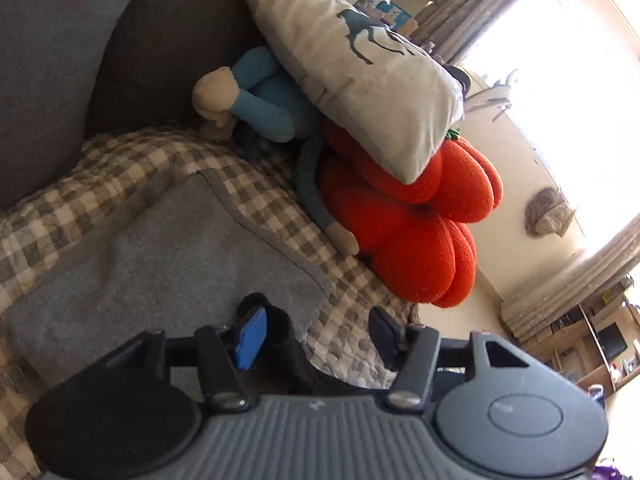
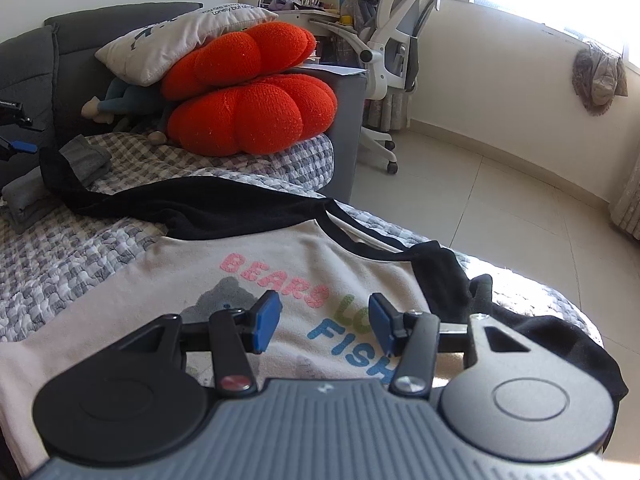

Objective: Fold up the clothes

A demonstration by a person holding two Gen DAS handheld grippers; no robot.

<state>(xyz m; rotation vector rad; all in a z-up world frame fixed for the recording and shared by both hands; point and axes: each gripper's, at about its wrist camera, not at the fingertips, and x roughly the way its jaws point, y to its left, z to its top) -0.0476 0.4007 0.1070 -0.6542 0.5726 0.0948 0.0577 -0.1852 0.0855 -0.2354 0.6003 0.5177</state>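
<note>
A white T-shirt (image 2: 224, 280) with black sleeves and a coloured "BEARS" and "FISH" print lies spread on the checkered sofa cover (image 2: 60, 256). My right gripper (image 2: 324, 320) hovers open just above the print, with nothing between its blue pads. One long black sleeve (image 2: 168, 204) stretches left toward my left gripper (image 2: 16, 146). In the left wrist view my left gripper (image 1: 318, 334) is open, and the black sleeve end (image 1: 288, 344) lies bunched between its fingers beside the left pad, not pinched. A folded grey cloth (image 1: 168, 248) rests just ahead of it.
Two orange pumpkin cushions (image 2: 252, 112), a white printed pillow (image 2: 172, 40) and a blue plush doll (image 1: 264, 100) are stacked at the sofa's far end. The dark grey backrest (image 1: 48, 60) runs alongside. An office chair (image 2: 396, 48) and tiled floor (image 2: 500, 208) lie to the right.
</note>
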